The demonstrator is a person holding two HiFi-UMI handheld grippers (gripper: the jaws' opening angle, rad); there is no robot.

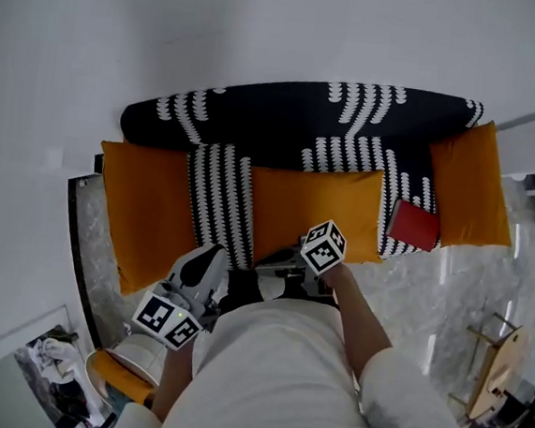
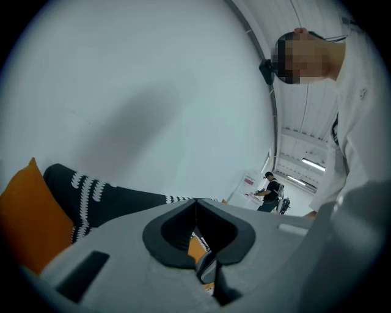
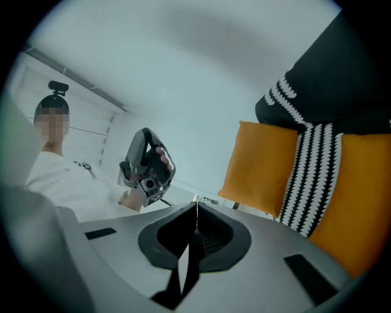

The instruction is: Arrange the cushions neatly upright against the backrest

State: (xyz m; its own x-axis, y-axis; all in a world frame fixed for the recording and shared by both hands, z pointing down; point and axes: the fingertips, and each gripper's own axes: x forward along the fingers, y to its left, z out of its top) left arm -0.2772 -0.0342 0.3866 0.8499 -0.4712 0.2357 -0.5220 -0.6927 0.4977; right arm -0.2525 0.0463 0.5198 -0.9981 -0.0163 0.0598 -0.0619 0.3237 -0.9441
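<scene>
Left gripper (image 2: 195, 202) and right gripper (image 3: 196, 200) are both closed and empty.

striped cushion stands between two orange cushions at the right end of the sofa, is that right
Not quite: the striped cushion does stand between the left orange cushion and the middle orange cushion, but toward the left end of the sofa, not the right. The head view shows it.

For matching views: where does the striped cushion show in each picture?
Head view: striped cushion, left of centre, between two orange cushions.
Left gripper view: not clearly in it.
Right gripper view: at the right, between two orange cushions.
Shared landmark: the black patterned backrest, in all three.
</scene>
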